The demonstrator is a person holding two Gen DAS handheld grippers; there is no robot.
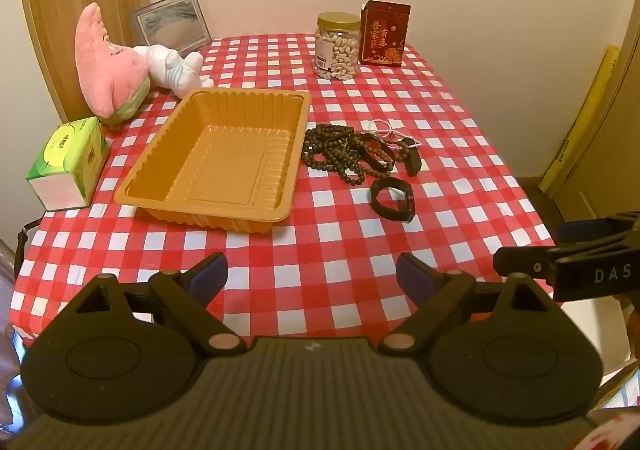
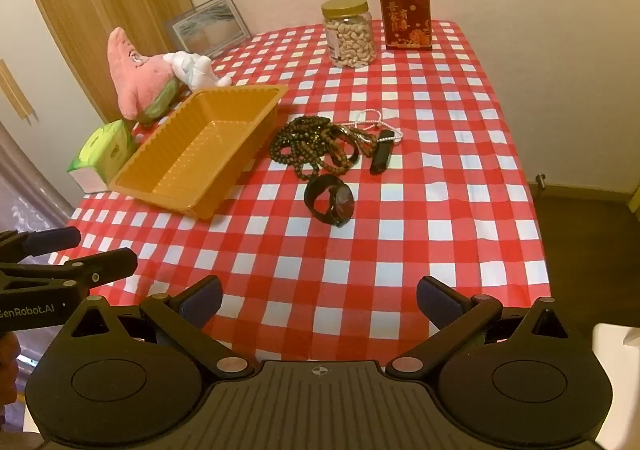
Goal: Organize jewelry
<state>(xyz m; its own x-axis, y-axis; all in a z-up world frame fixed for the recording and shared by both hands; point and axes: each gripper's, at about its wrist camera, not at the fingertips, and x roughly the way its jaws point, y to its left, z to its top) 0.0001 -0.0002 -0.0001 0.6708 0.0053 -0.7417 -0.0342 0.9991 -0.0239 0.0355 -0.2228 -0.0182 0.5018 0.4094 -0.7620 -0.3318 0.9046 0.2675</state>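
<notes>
An empty orange plastic tray sits on the red checked tablecloth. Right of it lies a heap of dark bead bracelets, a thin pink-white bead string and a small black band. A black wristwatch lies nearer me. My left gripper is open and empty over the table's near edge. My right gripper is open and empty, also at the near edge, right of the left one.
A pink plush star and a white plush lie at the back left, by a picture frame. A green tissue box stands left of the tray. A nut jar and red box stand at the back.
</notes>
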